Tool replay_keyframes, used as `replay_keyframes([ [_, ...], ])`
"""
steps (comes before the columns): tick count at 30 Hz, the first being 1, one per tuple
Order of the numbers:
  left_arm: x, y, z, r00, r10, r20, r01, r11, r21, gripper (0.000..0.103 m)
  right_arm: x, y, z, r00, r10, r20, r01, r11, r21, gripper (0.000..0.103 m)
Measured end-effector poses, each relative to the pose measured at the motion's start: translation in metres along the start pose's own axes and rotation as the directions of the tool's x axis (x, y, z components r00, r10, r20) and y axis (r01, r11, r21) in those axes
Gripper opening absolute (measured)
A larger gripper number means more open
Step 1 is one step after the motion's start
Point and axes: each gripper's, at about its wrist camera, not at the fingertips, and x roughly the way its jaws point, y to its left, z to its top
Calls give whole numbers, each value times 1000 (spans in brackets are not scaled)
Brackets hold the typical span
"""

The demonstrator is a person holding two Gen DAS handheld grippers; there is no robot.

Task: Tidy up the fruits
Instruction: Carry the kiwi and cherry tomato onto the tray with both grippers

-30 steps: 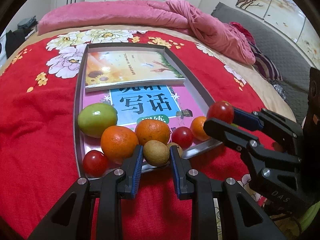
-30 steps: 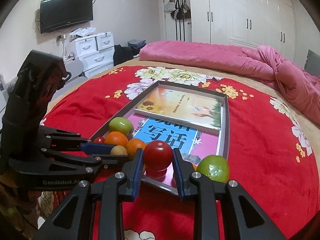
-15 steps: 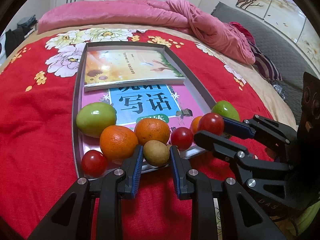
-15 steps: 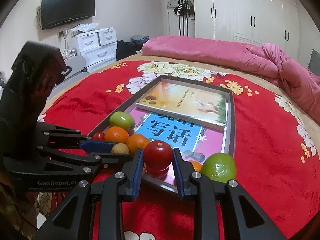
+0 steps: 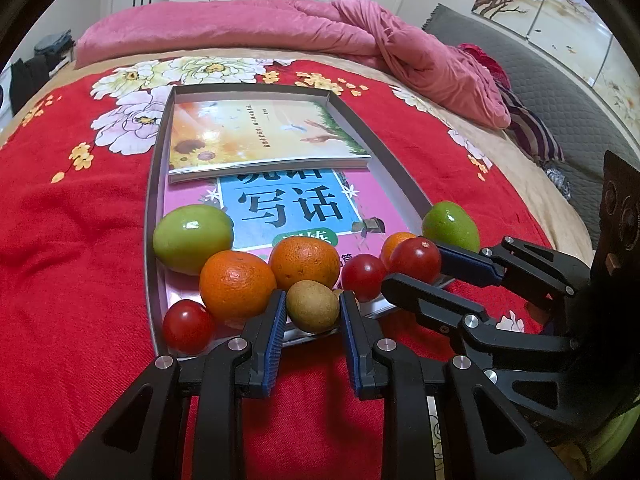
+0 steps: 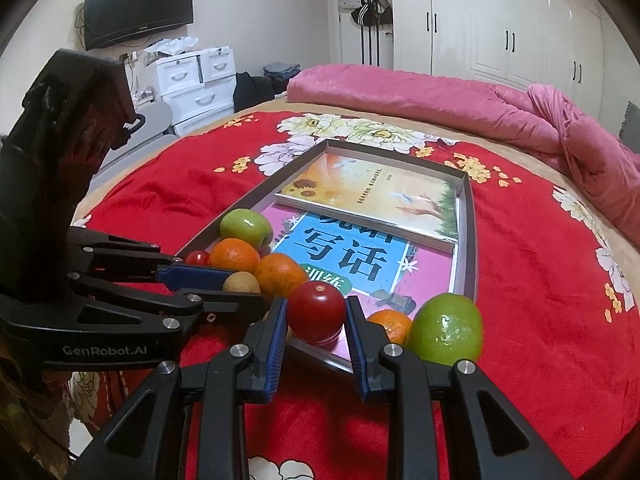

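Note:
A grey tray [image 5: 151, 200] on the red floral bedspread holds two books and a row of fruit along its near edge. My left gripper [image 5: 313, 312] is shut on a brown kiwi [image 5: 312, 306] just over that edge, between an orange [image 5: 237, 284] and a red tomato [image 5: 363, 272]. A green apple [image 5: 192, 238], a second orange [image 5: 305, 262] and another tomato [image 5: 188, 326] lie to the left. My right gripper [image 6: 316, 322] is shut on a red tomato [image 6: 316, 316] above the tray's near right corner. Beside it are a small orange [image 6: 390, 322] and a green apple [image 6: 446, 334].
A sunflower book [image 5: 256, 136] overlaps a blue and pink book [image 5: 288, 208] in the tray's far part. A pink quilt [image 5: 360, 40] is bunched at the back of the bed. White drawers [image 6: 196, 80] and a TV [image 6: 138, 8] stand at the far left.
My right gripper has sunk with its tomato toward the tray's near right corner, uncovering the green apple behind it. My left gripper and the kiwi have kept still.

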Motion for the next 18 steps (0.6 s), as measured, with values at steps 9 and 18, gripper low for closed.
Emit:
replay_keyframes([
  [9, 0, 0, 0, 1000, 0, 0, 0, 1000, 0, 28, 1, -2, -1, 1000, -20, -8, 20, 1000, 10, 29],
  [18, 0, 0, 0, 1000, 0, 0, 0, 1000, -1, 28, 2, -5, -4, 999, -33, -23, 33, 999, 22, 29],
])
